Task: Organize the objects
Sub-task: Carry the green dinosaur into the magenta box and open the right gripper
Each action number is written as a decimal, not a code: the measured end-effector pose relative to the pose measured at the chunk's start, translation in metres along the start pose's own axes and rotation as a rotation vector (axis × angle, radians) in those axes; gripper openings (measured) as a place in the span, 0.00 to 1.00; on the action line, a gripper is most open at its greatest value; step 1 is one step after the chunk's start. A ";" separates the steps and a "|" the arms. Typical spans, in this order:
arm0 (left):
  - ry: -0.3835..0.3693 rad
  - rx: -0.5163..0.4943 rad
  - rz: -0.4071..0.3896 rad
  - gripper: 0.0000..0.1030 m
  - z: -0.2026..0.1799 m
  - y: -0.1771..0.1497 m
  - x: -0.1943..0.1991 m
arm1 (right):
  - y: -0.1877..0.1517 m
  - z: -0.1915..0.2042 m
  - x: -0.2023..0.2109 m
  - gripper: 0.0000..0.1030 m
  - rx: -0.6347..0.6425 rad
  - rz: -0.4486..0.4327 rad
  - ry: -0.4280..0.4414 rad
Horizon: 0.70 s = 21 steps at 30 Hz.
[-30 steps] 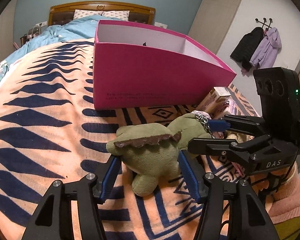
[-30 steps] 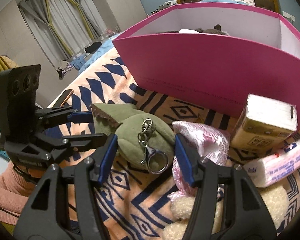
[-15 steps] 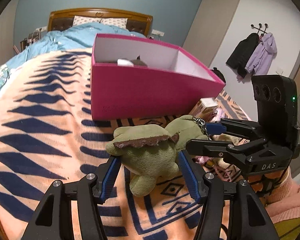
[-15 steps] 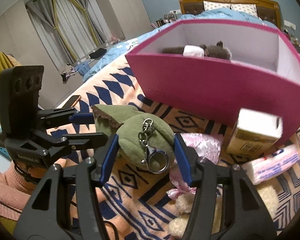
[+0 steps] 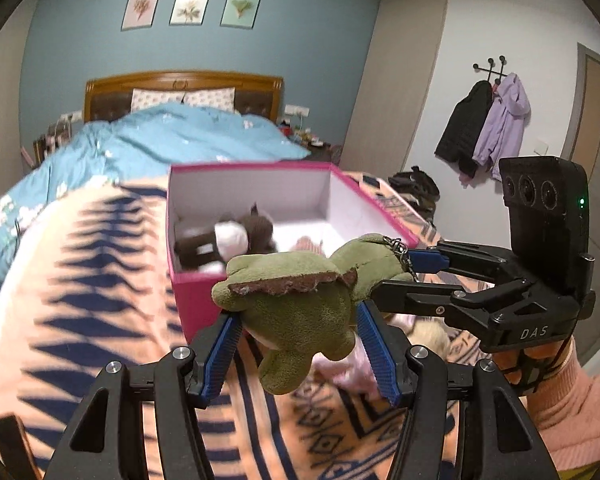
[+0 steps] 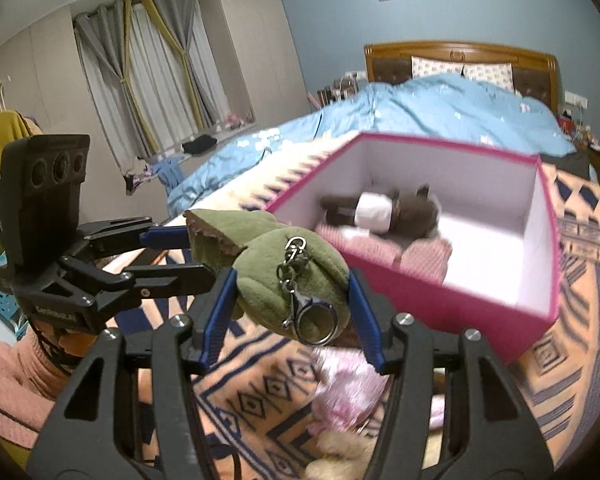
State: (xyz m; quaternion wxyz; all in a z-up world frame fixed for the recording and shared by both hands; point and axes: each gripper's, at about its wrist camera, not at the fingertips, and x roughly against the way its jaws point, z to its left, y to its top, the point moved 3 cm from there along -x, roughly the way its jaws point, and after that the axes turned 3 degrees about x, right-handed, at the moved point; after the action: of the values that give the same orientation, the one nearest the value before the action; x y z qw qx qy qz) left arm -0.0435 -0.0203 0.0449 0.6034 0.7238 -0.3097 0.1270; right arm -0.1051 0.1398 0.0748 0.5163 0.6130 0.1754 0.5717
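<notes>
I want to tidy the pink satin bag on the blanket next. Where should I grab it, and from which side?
Judging by its look, the pink satin bag lies crumpled and soft on the blanket, so pinch a raised fold near its middle, coming straight down from above. Its far edge is hidden, so a side approach seems riskier.

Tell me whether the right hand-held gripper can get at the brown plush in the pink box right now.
Probably not yet: the right hand-held gripper is clamped on the green plush, shared with the left hand-held gripper. The brown plush lies uncovered in the open pink box.
</notes>
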 end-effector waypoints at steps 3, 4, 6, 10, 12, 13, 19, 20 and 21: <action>0.014 -0.017 -0.022 0.58 -0.002 0.017 -0.001 | 0.014 -0.006 0.004 0.56 0.001 -0.021 0.002; 0.018 -0.021 -0.028 0.58 -0.002 0.022 -0.002 | 0.019 -0.009 0.003 0.56 0.001 -0.025 0.004; 0.024 -0.025 -0.036 0.58 -0.001 0.034 -0.005 | 0.030 -0.016 0.002 0.56 -0.001 -0.035 0.006; 0.043 -0.028 -0.036 0.58 0.005 0.054 -0.018 | 0.051 -0.029 -0.004 0.56 0.011 -0.041 -0.002; 0.053 -0.026 -0.038 0.58 0.009 0.063 -0.025 | 0.060 -0.037 -0.010 0.56 0.011 -0.040 -0.002; 0.060 -0.031 -0.037 0.58 0.011 0.067 -0.029 | 0.064 -0.041 -0.013 0.56 0.013 -0.040 -0.003; 0.111 -0.035 -0.036 0.58 0.025 0.090 -0.053 | 0.088 -0.065 -0.035 0.56 0.009 -0.022 -0.005; 0.125 -0.039 -0.037 0.58 0.027 0.093 -0.057 | 0.091 -0.068 -0.039 0.56 0.006 -0.018 -0.004; 0.133 -0.040 -0.035 0.58 0.028 0.096 -0.060 | 0.094 -0.072 -0.044 0.56 0.004 -0.013 -0.004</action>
State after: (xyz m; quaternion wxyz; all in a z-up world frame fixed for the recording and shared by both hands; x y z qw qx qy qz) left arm -0.1534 -0.0367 0.0812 0.6390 0.7070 -0.2586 0.1580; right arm -0.2166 0.0971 0.1170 0.5192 0.6141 0.1793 0.5666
